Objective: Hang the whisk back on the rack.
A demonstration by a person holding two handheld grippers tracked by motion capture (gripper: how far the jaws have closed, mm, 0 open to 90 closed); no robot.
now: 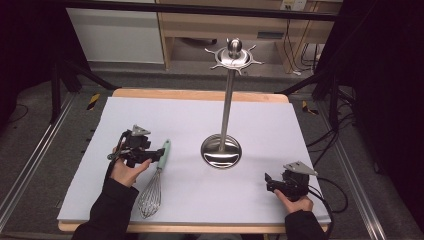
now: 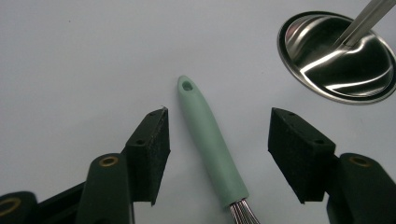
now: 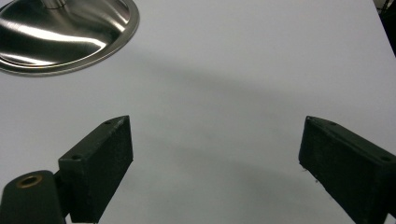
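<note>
Whisk (image 2: 212, 144) handle lies between the left gripper (image 2: 218, 151) pads, untouched; right gripper (image 3: 215, 163) gapes wide over bare table (image 3: 243, 60)

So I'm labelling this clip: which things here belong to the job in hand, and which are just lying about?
In the job:
- whisk, its green handle between the open pads of the left tool, not touched
- steel hanging stand, likely where the whisk goes

Just about:
- right tool, open, resting over the white table cover
- wooden cabinet behind the table
</note>
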